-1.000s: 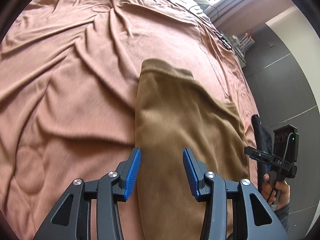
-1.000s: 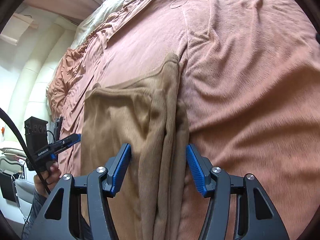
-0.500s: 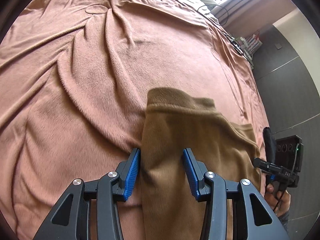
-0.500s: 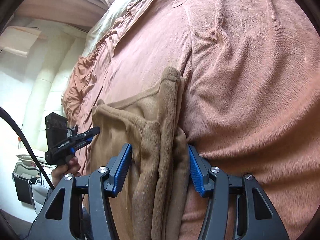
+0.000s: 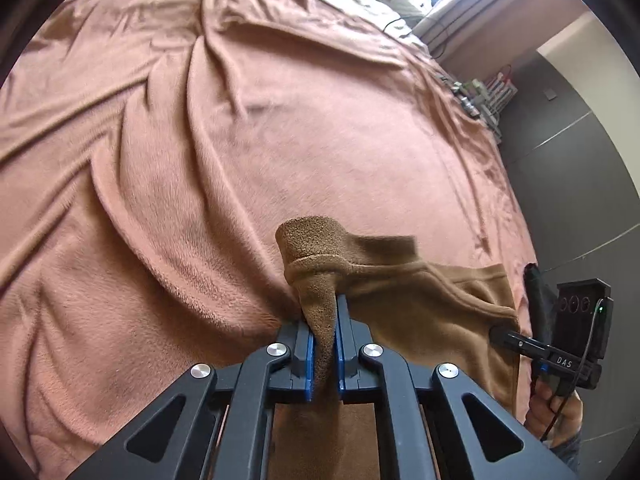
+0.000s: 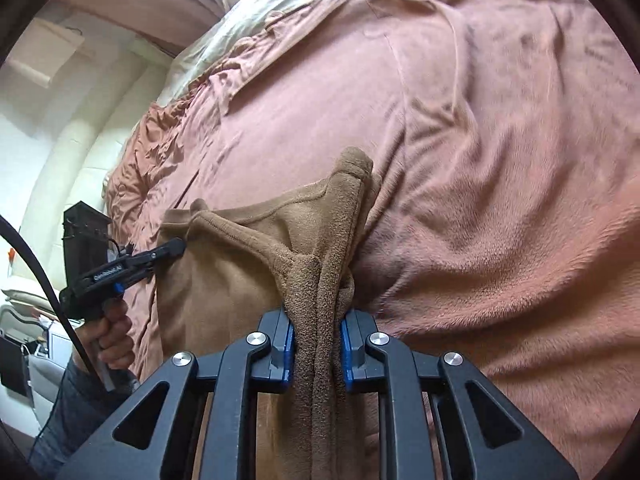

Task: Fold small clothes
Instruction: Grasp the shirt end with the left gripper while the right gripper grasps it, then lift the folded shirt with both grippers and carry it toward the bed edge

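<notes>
A: Jaws first, then: the left gripper (image 5: 324,320) has its blue pads pressed tight on a bunched fold of the brown garment (image 5: 420,304), which rises between them and flops over at the tip

B: And the right gripper (image 6: 316,320)?

A: Closing, with a thicker roll of the same cloth (image 6: 240,264) squeezed between its pads (several layers, stacked edge-on). From the right wrist camera the other tool shows at the left, gripped in a hand (image 6: 114,332)

B: Where does the garment lie?

A: On the pink bedspread (image 5: 280,128), stretched between the two tools, its hemmed edge running across and sagging a little

B: Texture?

A: Fleecy, short nap, soft tan-brown. The bedspread is plush too, creased in long ridges, with pale bedding (image 6: 260,12) past its far edge
</notes>
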### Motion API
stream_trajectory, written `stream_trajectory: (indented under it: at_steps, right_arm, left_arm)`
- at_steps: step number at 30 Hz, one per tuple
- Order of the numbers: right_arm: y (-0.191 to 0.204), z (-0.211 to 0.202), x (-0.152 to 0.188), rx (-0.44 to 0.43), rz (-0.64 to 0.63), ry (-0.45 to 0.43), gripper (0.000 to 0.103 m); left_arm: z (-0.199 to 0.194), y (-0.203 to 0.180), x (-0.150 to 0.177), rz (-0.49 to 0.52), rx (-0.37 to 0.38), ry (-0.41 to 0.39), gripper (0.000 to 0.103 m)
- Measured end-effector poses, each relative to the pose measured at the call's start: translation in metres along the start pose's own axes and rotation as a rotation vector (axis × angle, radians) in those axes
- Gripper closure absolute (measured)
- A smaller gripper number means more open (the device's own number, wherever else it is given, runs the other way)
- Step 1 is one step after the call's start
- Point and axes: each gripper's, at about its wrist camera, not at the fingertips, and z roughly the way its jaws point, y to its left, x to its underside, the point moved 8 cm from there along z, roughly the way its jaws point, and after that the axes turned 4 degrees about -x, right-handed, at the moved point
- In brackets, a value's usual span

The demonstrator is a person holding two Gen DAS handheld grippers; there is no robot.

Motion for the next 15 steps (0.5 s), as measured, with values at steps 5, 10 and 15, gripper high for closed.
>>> stream_trajectory:
  at_steps: [5,10,15]
  right_arm:
    - [0.016,-0.014,0.007,0.0,-0.015,-0.033,0.089]
    - [0.028,-0.03,0.016,0.014,-0.032,-0.066,0.089]
    - [0.041,-0.055,0.025,0.028,-0.064,-0.096,0.089]
  left_arm:
    - [-0.026,-0.01,-0.002,0.016,0.034,-0.036,0.097]
    - [-0.05,-0.02,-0.001,0.026,0.058,-0.066,0.098]
    - [-0.073,-0.035,0.003,0.036,0.085,-0.096,0.098]
